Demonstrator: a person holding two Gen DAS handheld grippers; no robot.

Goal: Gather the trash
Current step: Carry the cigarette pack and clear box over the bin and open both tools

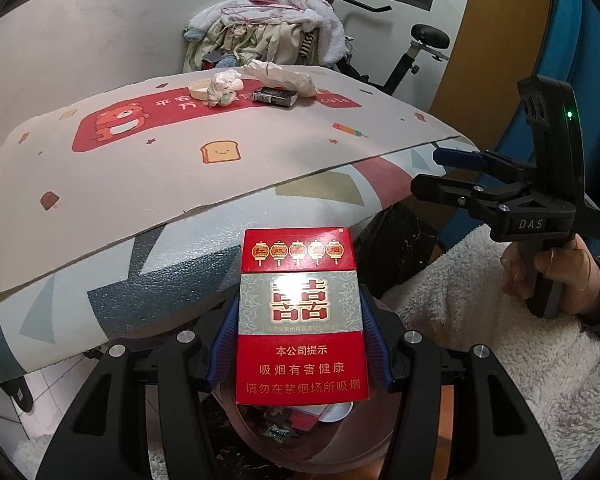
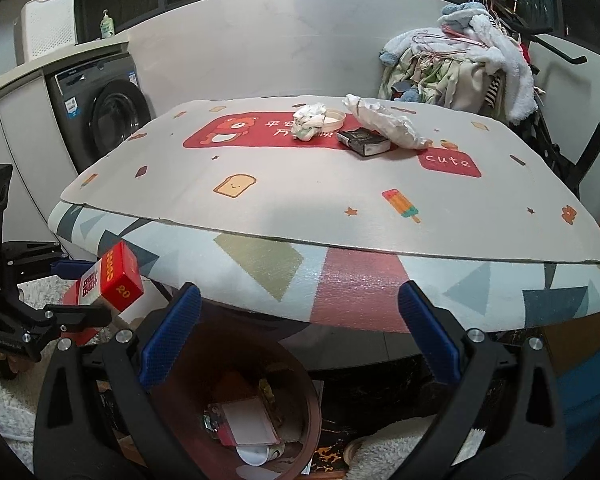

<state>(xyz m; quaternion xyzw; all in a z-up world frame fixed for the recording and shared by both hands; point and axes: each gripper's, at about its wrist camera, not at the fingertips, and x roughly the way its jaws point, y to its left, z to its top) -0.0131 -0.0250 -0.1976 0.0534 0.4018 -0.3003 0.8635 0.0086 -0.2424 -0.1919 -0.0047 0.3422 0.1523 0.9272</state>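
Note:
My left gripper [image 1: 300, 344] is shut on a red cigarette pack [image 1: 302, 316], held above a brown trash bin [image 1: 340, 440] that holds several scraps. The same pack [image 2: 108, 284] shows at the left of the right wrist view, over the bin's [image 2: 296, 364] left side. My right gripper [image 2: 300, 344] is open and empty, in front of the table edge above the bin; it also shows in the left wrist view [image 1: 440, 172]. On the table lie a black cigarette pack [image 2: 364, 142], a crumpled tissue [image 2: 310, 120], a white crumpled wrapper [image 2: 388, 124] and a round lid [image 2: 334, 118].
The table mat [image 2: 300, 192] overhangs a patterned cover [image 2: 360, 280]. A washing machine [image 2: 104, 112] stands at the left. A clothes pile [image 2: 460, 64] and an exercise bike [image 1: 420, 52] stand behind the table. A white fluffy sleeve [image 1: 480, 320] is at the right.

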